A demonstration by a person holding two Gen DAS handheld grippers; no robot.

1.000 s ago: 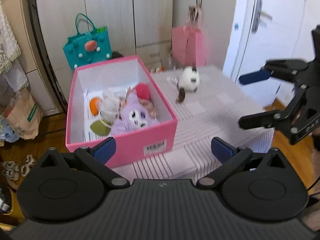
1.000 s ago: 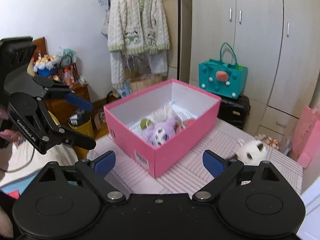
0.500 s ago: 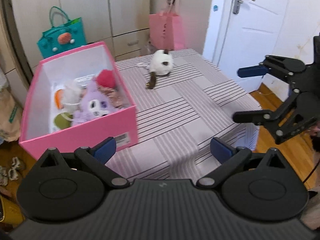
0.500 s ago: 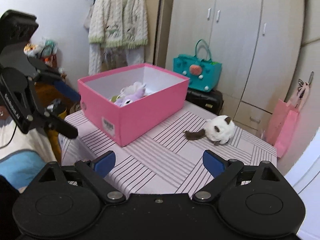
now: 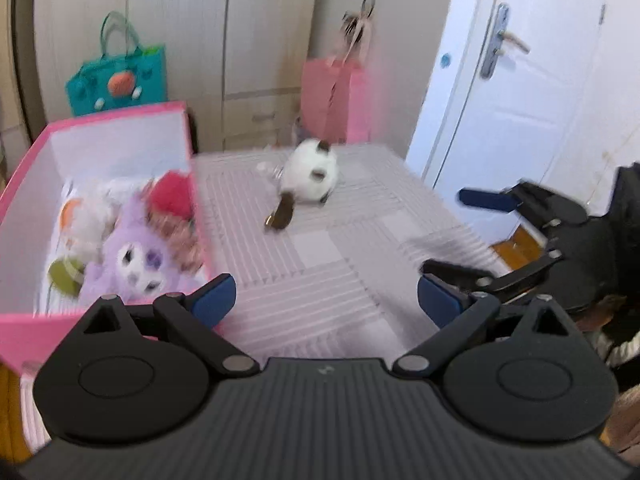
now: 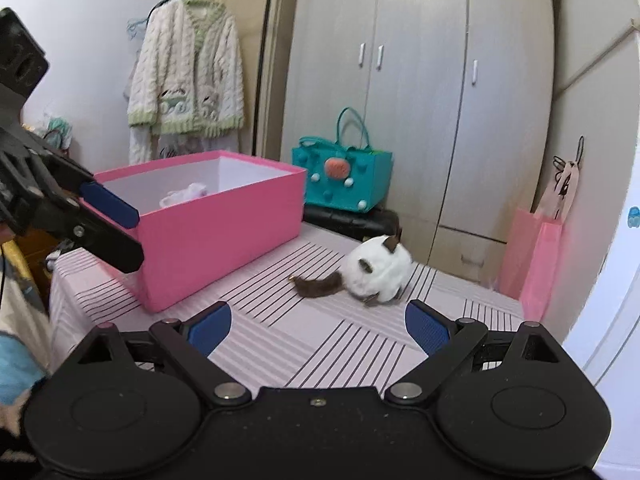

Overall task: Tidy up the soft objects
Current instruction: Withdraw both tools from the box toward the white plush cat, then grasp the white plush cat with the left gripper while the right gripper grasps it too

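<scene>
White plush (image 6: 378, 274) on striped cloth (image 6: 312, 332) — brown tail towards pink box (image 6: 224, 232), both grippers apart, empty

Teal tote bag (image 6: 343, 179) against wardrobe (image 6: 420, 80), pink gift bag (image 6: 532, 256), hanging knit cardigan (image 6: 188, 72), white door (image 5: 516, 72).

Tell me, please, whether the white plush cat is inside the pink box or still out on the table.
Out. The white plush cat lies on the striped table cover, apart from the pink box, which already holds other plush toys.
</scene>
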